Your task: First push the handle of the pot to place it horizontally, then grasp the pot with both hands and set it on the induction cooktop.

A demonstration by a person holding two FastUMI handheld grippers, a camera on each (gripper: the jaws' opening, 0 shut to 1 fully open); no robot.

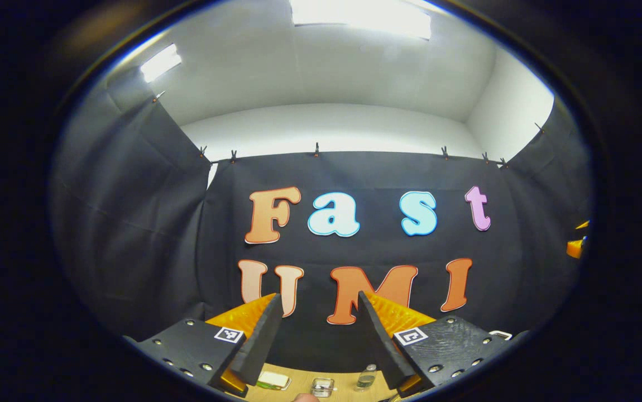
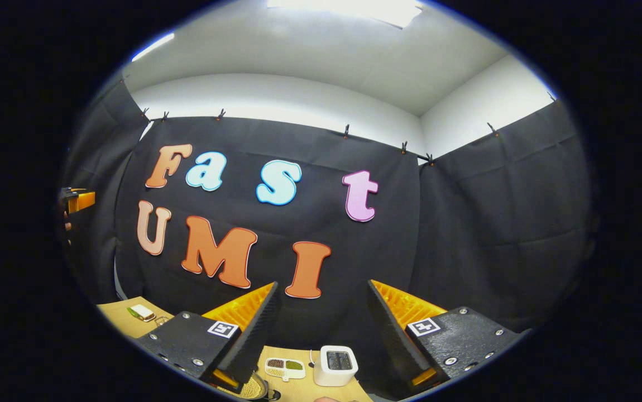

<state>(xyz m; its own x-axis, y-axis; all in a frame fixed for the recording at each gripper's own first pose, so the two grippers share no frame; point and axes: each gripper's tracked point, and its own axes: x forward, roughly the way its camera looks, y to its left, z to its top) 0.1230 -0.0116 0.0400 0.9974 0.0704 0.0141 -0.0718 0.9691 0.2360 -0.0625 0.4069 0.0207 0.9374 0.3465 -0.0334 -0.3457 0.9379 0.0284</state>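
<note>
A: Where does each gripper stand?
B: The left gripper (image 1: 318, 335) is raised and aimed at the booth wall, its fingers spread wide with nothing between them. The right gripper (image 2: 321, 329) is the same: wide apart and empty. Far below both lies the tabletop (image 2: 298, 388).

A: And the pot?
B: It cannot be made out for certain. A dark round rim just under the right gripper's left-hand finger may be part of it; the handle is not visible. Ahead of that gripper sit a white toaster (image 2: 335, 364) and a small divided dish (image 2: 284, 367).

A: How should the pot handle?
B: Probably rigid, fairly heavy and smooth-walled, so a nudge should swing the handle, and two opposite holds suit the lift.
</note>
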